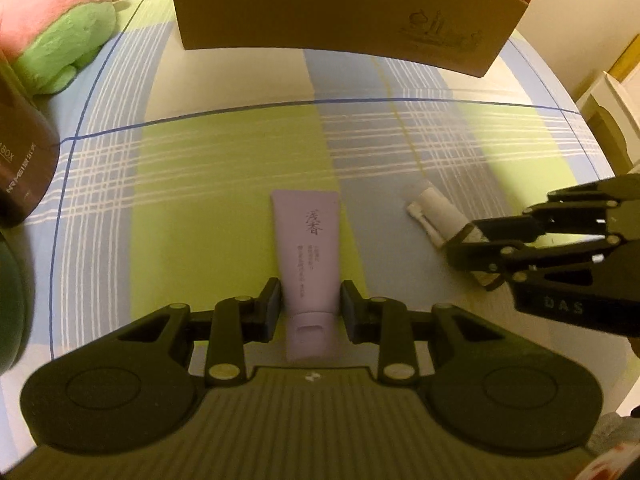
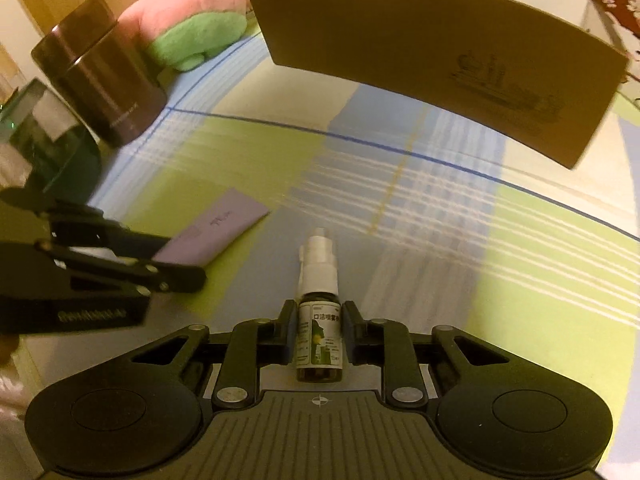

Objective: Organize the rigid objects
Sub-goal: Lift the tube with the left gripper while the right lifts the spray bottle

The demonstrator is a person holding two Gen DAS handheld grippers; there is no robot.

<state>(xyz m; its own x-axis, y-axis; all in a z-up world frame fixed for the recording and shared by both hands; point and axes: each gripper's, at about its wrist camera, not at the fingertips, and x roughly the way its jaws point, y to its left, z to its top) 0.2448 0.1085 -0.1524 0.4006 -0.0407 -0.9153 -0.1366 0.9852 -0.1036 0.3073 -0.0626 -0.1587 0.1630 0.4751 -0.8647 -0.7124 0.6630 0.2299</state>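
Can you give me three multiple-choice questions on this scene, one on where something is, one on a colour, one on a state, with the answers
1. Where is the cardboard box?
A. beyond both grippers, on the checked cloth
B. under the plush toy
C. inside the dark canister

2. What colour is the tube?
A. red
B. pale purple
C. black

3. What is the right gripper doing?
A. hanging open over bare cloth
B. closed on the spray bottle
C. holding the plush toy

Answers:
1 A, the box stands on the cloth at the far side in both views.
2 B, the tube between the left gripper jaws is lilac.
3 B, its jaws press the bottle's labelled sides.
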